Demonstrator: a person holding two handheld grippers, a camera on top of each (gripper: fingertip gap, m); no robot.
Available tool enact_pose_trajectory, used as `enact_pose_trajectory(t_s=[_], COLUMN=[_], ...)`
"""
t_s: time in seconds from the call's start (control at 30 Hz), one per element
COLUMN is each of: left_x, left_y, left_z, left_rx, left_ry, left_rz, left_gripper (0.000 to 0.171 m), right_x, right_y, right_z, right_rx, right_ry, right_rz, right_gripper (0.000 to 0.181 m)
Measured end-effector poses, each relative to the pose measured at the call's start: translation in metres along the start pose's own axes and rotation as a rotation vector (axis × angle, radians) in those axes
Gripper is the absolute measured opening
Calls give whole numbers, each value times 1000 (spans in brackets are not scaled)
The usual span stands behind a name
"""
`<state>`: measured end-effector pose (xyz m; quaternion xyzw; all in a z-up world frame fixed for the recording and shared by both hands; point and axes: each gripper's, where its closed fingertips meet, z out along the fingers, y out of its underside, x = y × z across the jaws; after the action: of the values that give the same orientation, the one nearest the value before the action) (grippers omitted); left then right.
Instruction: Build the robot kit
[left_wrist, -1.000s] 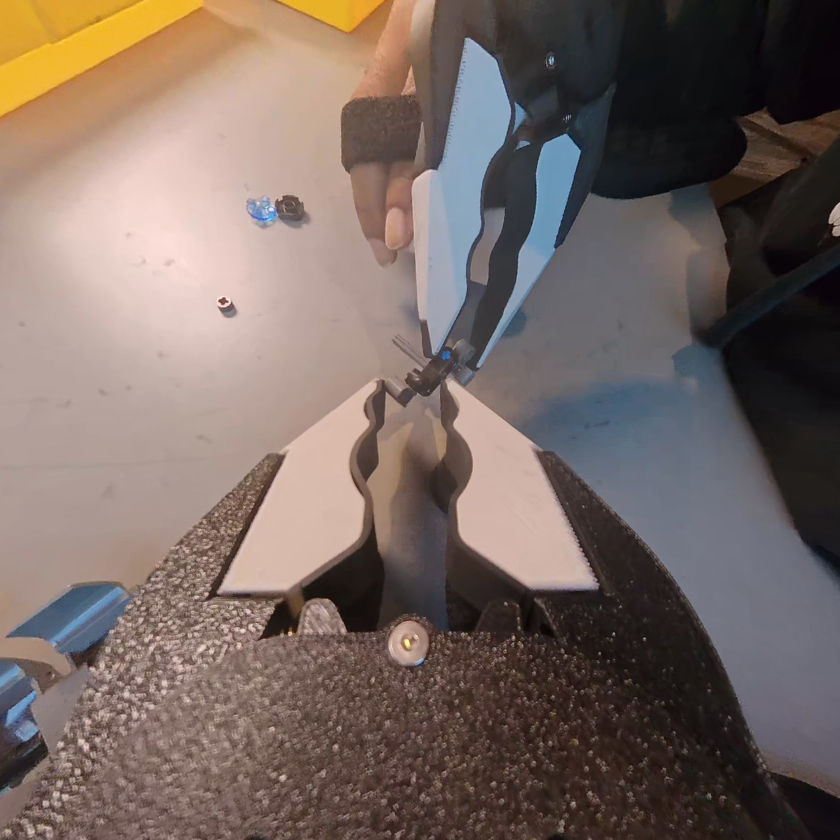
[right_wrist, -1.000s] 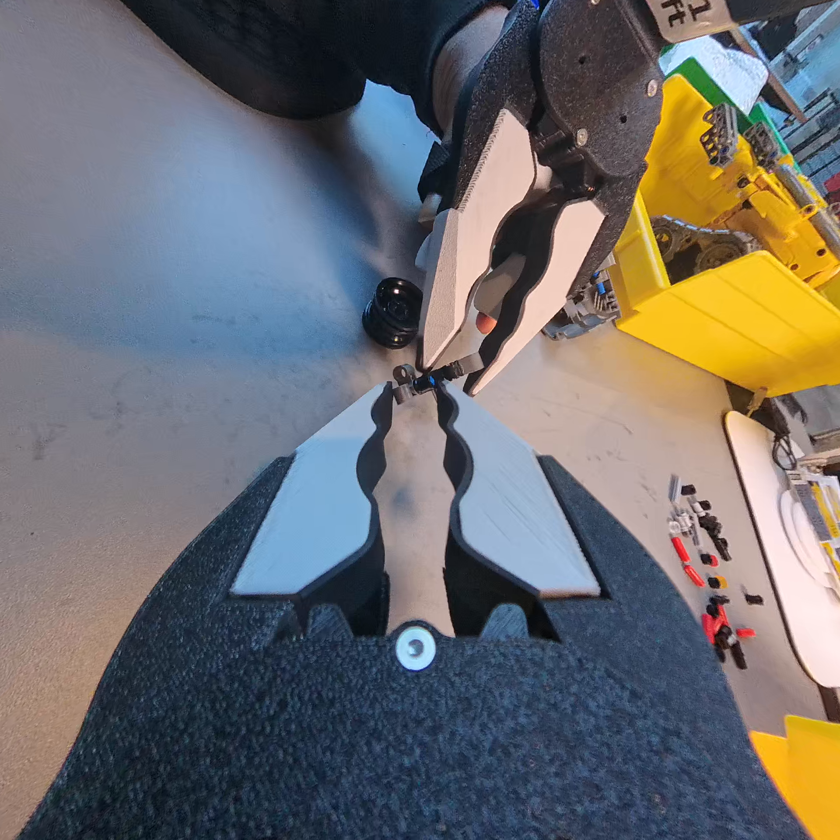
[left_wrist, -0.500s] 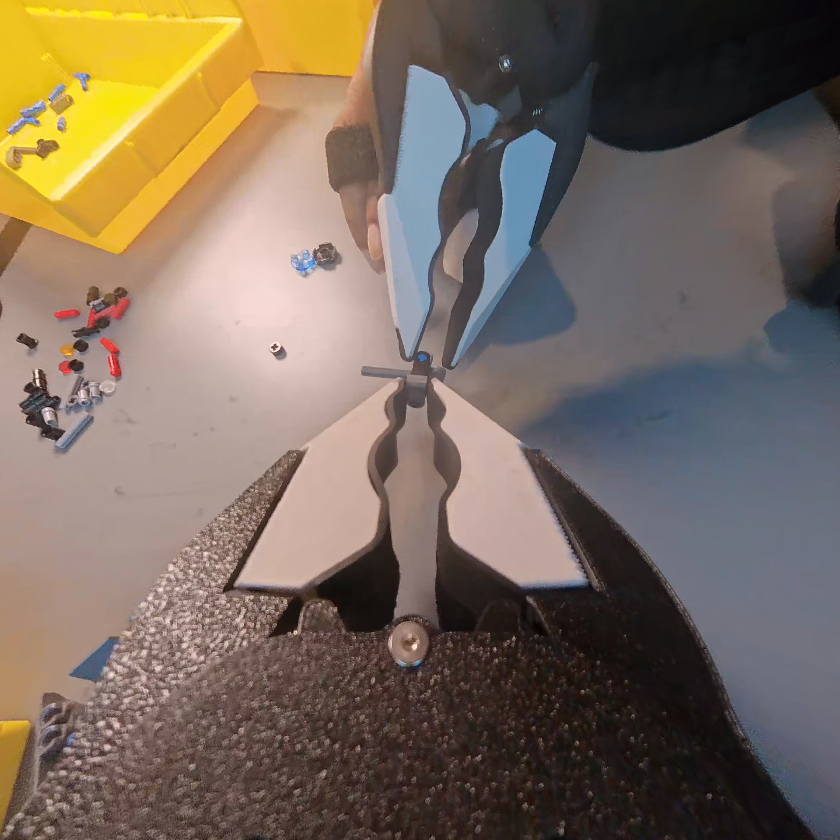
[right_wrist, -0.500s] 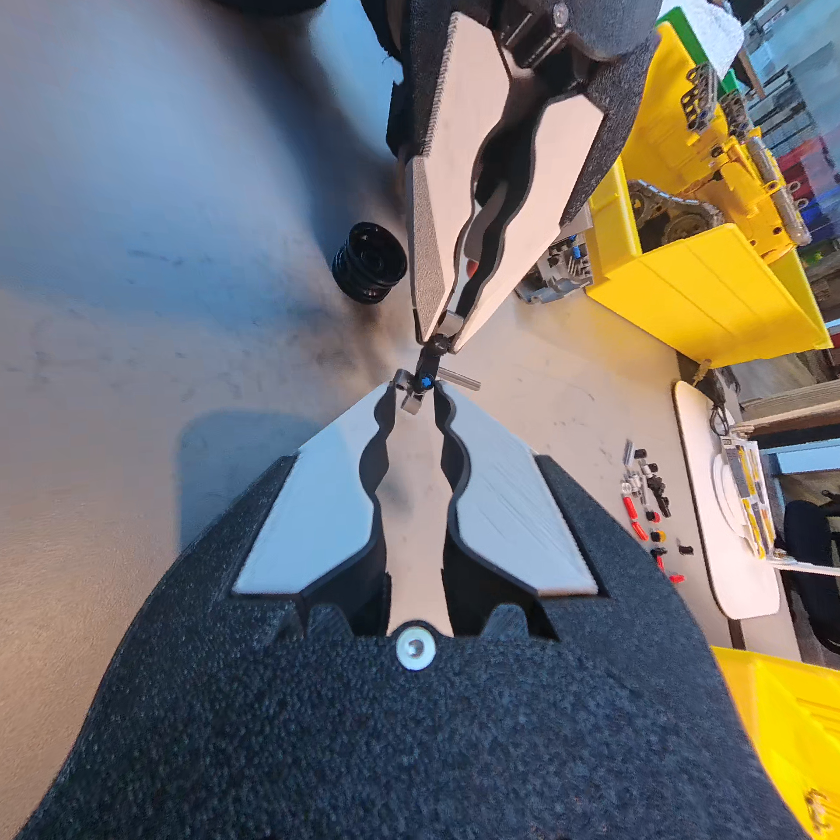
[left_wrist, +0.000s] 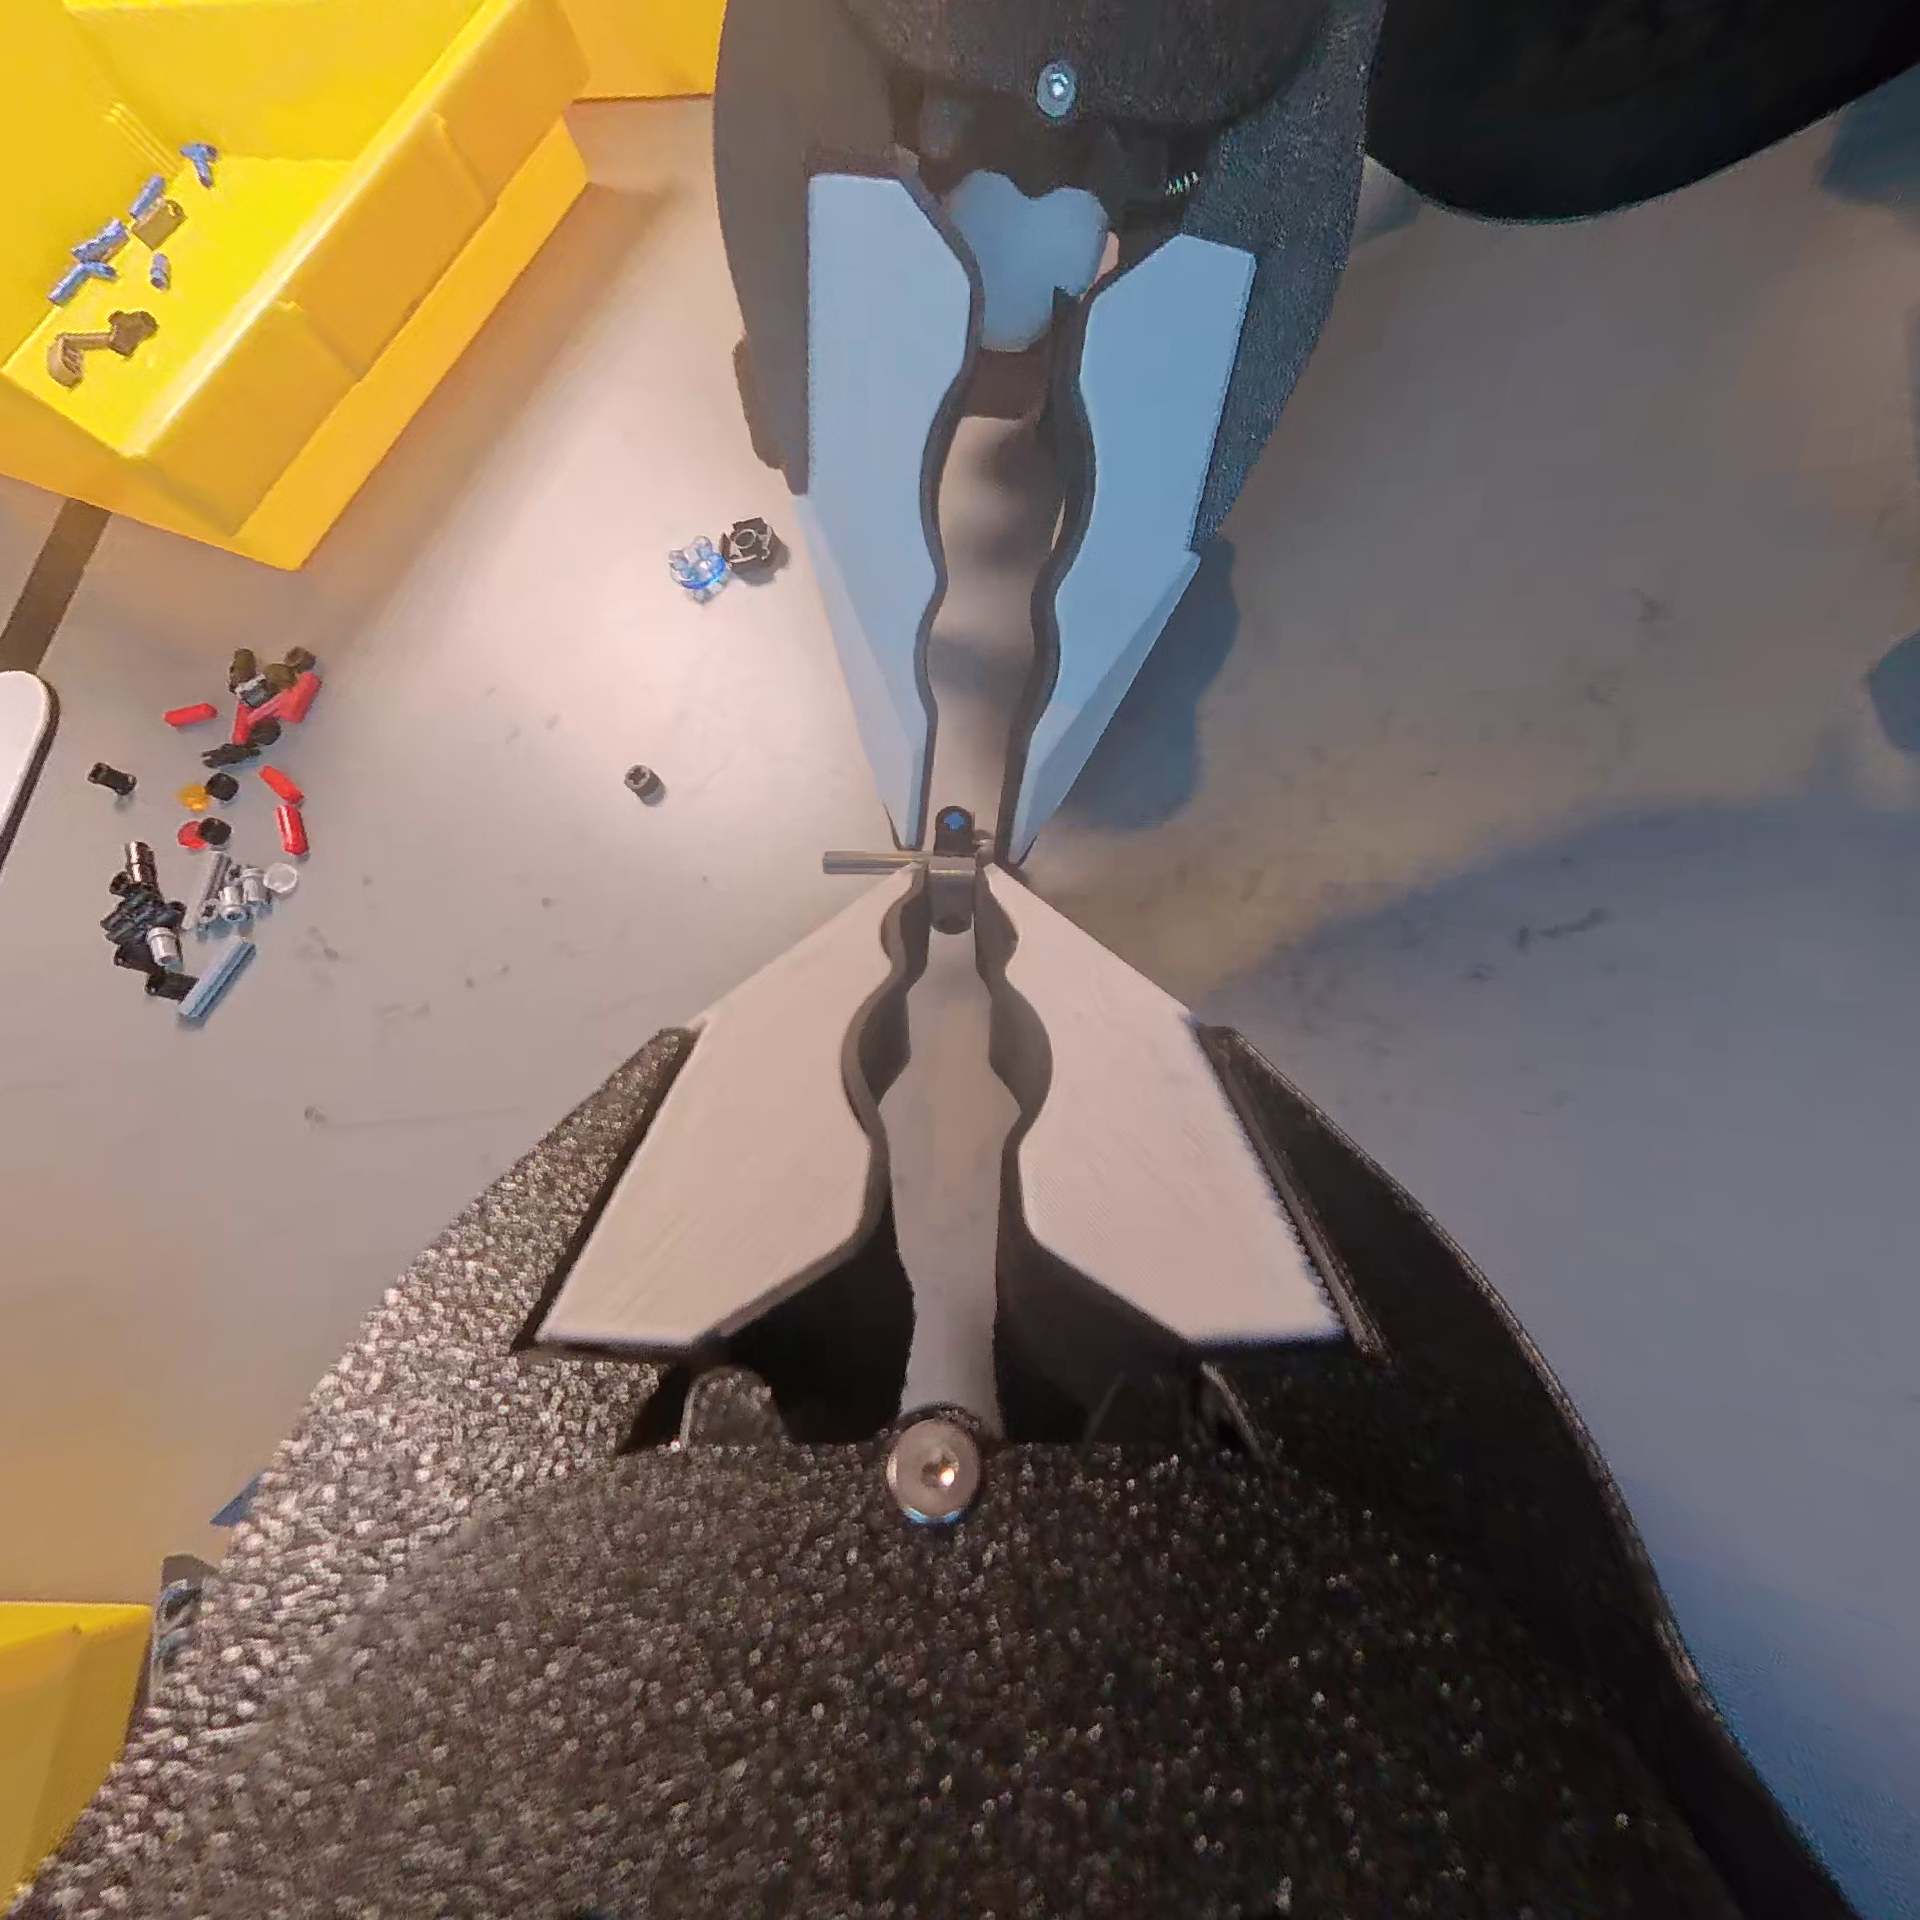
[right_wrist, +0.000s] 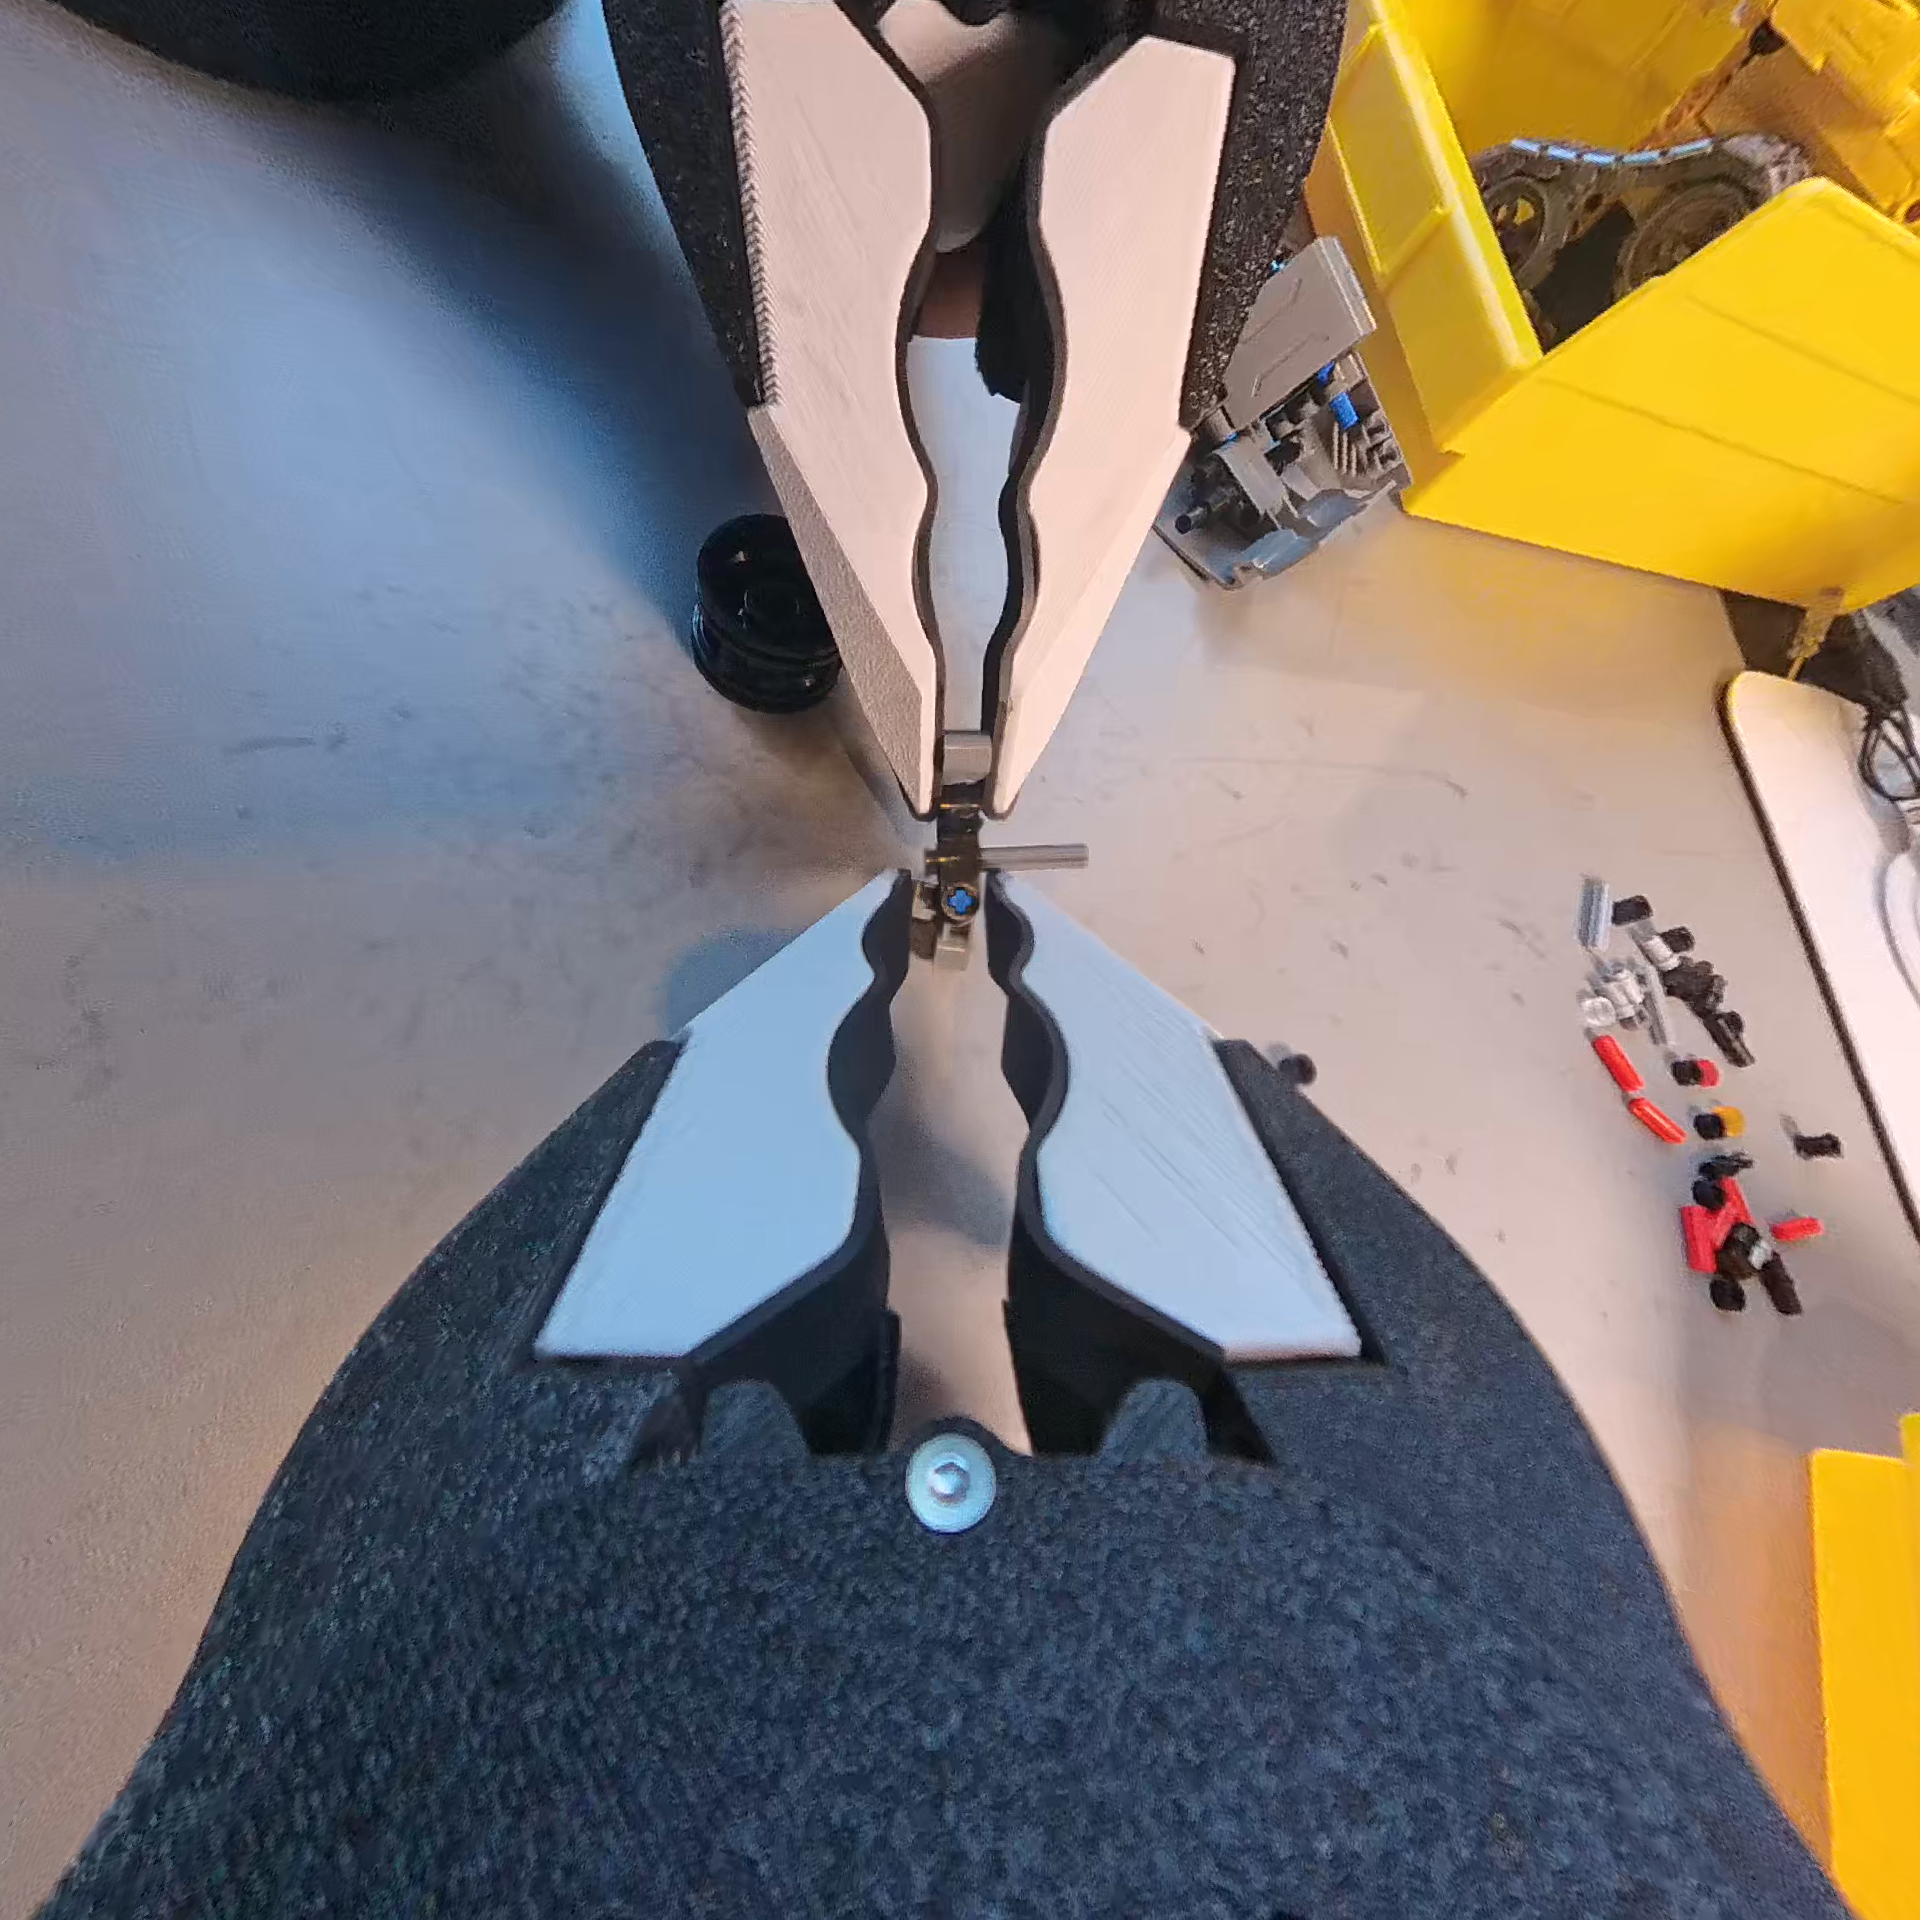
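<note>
— Grey part (left_wrist: 948, 871): who held it?
— Both did. My left gripper (left_wrist: 948, 896) pinched one end, jaws nearly closed. My right gripper (right_wrist: 951, 914) pinched the other. It hung above the table (left_wrist: 1507, 675), between them.

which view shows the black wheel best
The right wrist view: the black wheel lies on the table beside the left gripper, partly hidden behind it. The left wrist view does not show the wheel.
</note>
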<state>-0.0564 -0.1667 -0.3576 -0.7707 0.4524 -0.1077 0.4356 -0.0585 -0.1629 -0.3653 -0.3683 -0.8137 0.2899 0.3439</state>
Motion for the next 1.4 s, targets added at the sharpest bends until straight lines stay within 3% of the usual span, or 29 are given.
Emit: enact_pose_trajectory(t_s=[0.4,0.67,0.87,1.4], left_x=[1,0,-2,-2], left_y=[5,-4,-9,-17], left_z=[4,0,-5,-10], left_rx=[-10,28,61,146], left_ry=[38,38,30,62], left_rz=[-87,-77,-83,-168], left_gripper=[14,7,7,8], right_x=[-1,5,6,4], right_y=[-4,-10,-7,-18], right_z=[1,-7,-10,-11], right_rx=[13,57,51,109], right_ry=[-30,-10,-21,-68], right_rz=[93,101,145,272], right_gripper=[7,8,20,15])
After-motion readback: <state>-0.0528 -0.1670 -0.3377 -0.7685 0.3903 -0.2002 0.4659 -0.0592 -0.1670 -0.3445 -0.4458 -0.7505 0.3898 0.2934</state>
